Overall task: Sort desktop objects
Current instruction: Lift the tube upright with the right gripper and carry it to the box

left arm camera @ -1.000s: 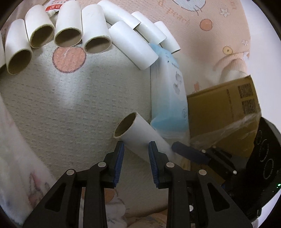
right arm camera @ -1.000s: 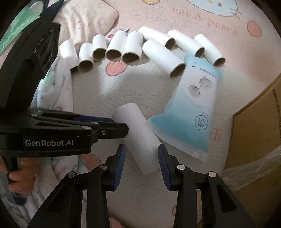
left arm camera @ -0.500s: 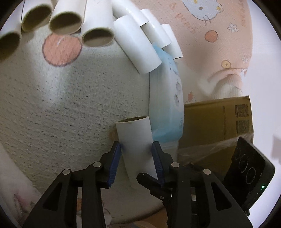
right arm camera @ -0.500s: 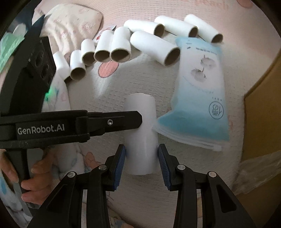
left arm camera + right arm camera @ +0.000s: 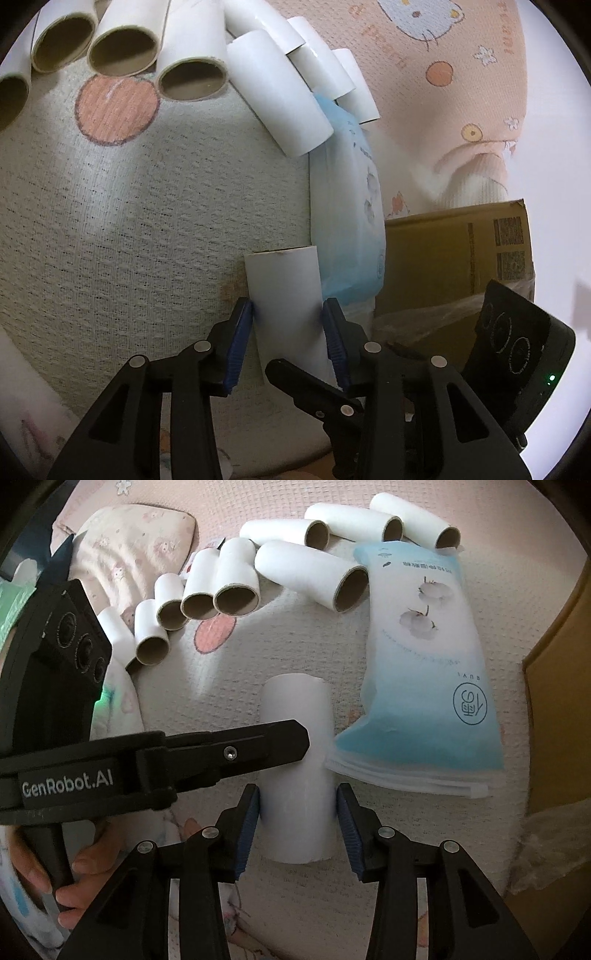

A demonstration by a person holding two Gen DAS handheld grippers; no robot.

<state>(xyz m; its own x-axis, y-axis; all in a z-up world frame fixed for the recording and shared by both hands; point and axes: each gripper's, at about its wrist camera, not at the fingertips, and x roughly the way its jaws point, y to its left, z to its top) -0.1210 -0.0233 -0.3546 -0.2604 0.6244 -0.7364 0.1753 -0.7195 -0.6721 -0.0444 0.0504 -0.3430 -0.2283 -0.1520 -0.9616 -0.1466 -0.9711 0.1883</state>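
Cardboard tube [image 5: 295, 760]: light, crushable; I've right gripper [image 5: 298, 814] fingers clamped mid-body, left gripper [image 5: 288, 334] fingers just opened, straddling it.

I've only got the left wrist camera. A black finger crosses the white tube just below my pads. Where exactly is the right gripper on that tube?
Observer: The right gripper straddles the white tube near its closer end, with its pads against both sides. Its jaws have just been opening slightly, and so have those of your left gripper.
Operator: Is the tube's closer end resting on anything?
Observer: It lies flat on the mat, and nothing is under it.
Operator: What's left of the tube pile?
Observer: A patterned pillow lies beside the pile's leftmost tubes.
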